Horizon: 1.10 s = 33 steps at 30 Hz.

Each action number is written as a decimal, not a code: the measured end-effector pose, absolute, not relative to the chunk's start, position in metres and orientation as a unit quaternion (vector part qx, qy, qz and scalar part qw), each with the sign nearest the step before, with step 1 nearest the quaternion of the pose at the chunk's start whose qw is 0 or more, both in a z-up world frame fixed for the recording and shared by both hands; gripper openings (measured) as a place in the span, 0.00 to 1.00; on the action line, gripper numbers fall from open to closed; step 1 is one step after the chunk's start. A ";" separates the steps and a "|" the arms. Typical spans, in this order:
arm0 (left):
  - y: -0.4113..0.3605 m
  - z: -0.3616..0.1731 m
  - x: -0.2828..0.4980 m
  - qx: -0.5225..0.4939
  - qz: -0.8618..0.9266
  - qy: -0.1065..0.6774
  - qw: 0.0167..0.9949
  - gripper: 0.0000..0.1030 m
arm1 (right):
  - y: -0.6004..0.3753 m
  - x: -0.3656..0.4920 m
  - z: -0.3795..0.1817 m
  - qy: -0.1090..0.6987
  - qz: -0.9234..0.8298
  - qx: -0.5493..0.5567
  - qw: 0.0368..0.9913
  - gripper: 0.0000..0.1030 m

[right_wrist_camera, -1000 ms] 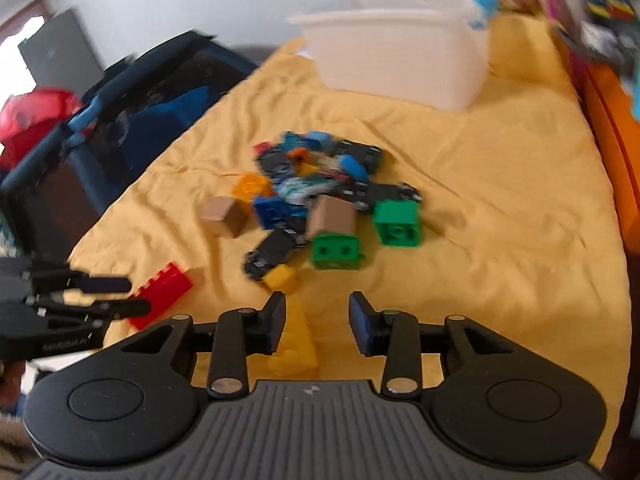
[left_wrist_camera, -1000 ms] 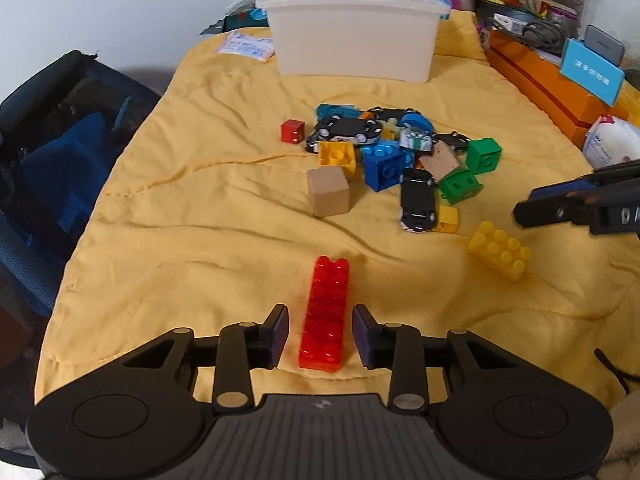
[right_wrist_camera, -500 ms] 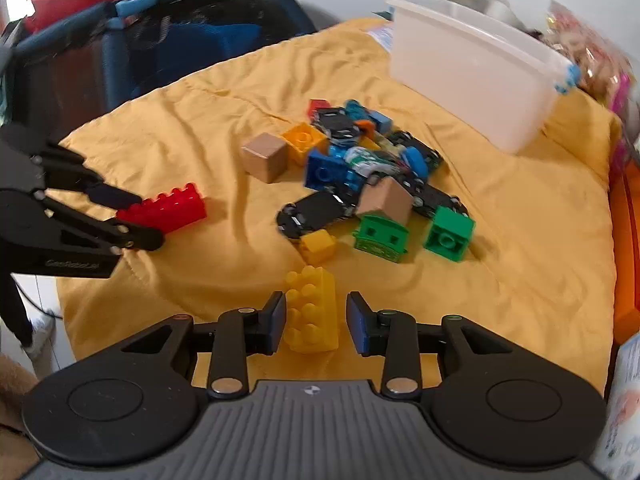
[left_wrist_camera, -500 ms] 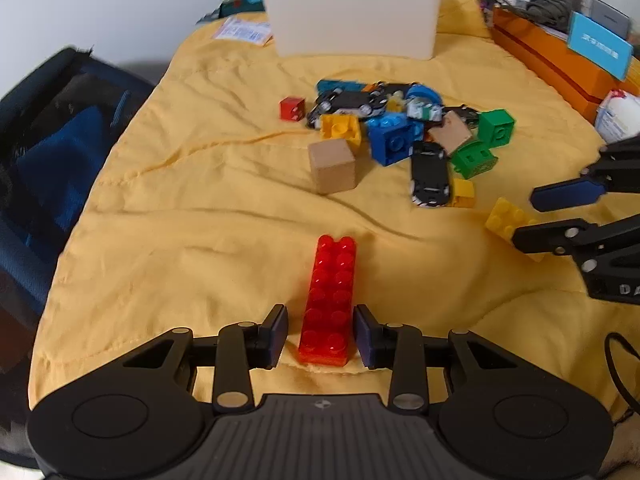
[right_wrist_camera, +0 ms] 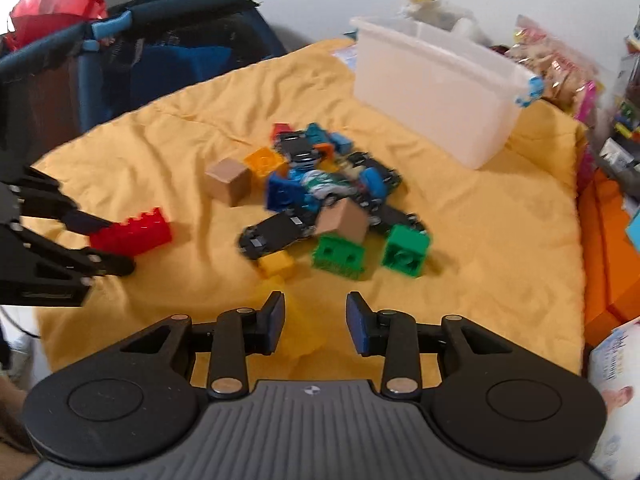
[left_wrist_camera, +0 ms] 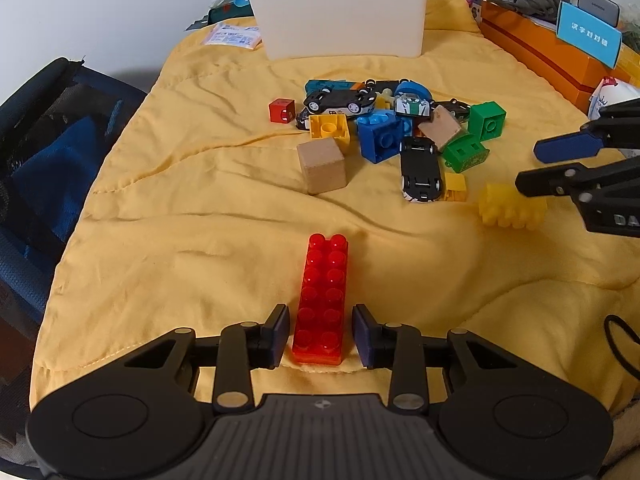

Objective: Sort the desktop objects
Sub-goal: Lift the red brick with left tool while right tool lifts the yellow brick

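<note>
A long red brick [left_wrist_camera: 324, 292] lies on the yellow cloth, pointing away from me. My left gripper [left_wrist_camera: 320, 336] is open and straddles its near end, with a thin gap at each pad. The right wrist view shows that gripper [right_wrist_camera: 118, 246] at the left, around the red brick [right_wrist_camera: 136, 232]. A yellow brick [right_wrist_camera: 298, 320], blurred, sits between the jaws of my open right gripper [right_wrist_camera: 316, 320], close to the left pad and apart from the right one. In the left wrist view the yellow brick [left_wrist_camera: 508, 210] is tipped on its side under the right gripper [left_wrist_camera: 530, 165].
A pile of toy cars and bricks [left_wrist_camera: 400, 120] lies mid-cloth, with a wooden cube [left_wrist_camera: 322, 166] and a small red cube [left_wrist_camera: 281, 111] beside it. A white bin [left_wrist_camera: 340, 20] stands at the back. Orange boxes [left_wrist_camera: 536, 52] line the right edge and a dark mesh chair [left_wrist_camera: 48, 140] the left.
My right gripper has rolled and swung in over the yellow brick, and its jaws have narrowed a little. That brick has tipped onto its side. The left gripper has stayed around the red brick.
</note>
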State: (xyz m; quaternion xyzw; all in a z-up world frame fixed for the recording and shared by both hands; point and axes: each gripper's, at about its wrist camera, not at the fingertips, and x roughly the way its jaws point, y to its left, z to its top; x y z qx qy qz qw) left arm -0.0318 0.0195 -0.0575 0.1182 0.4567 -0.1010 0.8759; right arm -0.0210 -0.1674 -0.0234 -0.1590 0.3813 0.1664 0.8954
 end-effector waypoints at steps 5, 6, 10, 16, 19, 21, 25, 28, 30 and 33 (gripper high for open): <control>0.021 -0.057 -0.032 0.121 -0.100 0.455 0.877 0.38 | -0.174 -0.020 -0.018 0.382 0.168 -0.140 0.898 0.38; 0.021 -0.056 -0.033 0.121 -0.100 0.454 0.877 0.38 | -0.175 -0.021 -0.014 0.383 0.190 -0.126 0.895 0.38; 0.021 -0.056 -0.034 0.121 -0.099 0.455 0.877 0.38 | -0.157 -0.031 -0.013 0.384 0.252 -0.183 0.869 0.37; 0.022 -0.056 -0.034 0.123 -0.100 0.454 0.877 0.38 | -0.137 -0.043 -0.016 0.367 0.295 -0.249 0.846 0.22; 0.022 -0.056 -0.034 0.123 -0.101 0.454 0.877 0.38 | -0.134 -0.040 -0.022 0.392 0.314 -0.248 0.828 0.22; 0.023 -0.056 -0.034 0.124 -0.101 0.453 0.877 0.38 | -0.133 -0.038 -0.027 0.400 0.306 -0.253 0.826 0.22; 0.022 -0.056 -0.035 0.124 -0.101 0.454 0.876 0.38 | -0.131 -0.039 -0.035 0.367 0.261 -0.303 0.840 0.33; 0.022 -0.056 -0.035 0.124 -0.101 0.454 0.877 0.38 | -0.134 -0.031 -0.041 0.394 0.267 -0.289 0.831 0.29; 0.022 -0.056 -0.035 0.124 -0.101 0.453 0.877 0.38 | -0.136 -0.031 -0.043 0.394 0.262 -0.291 0.832 0.30; 0.022 -0.057 -0.035 0.124 -0.101 0.453 0.877 0.38 | -0.140 -0.038 -0.033 0.367 0.268 -0.281 0.845 0.30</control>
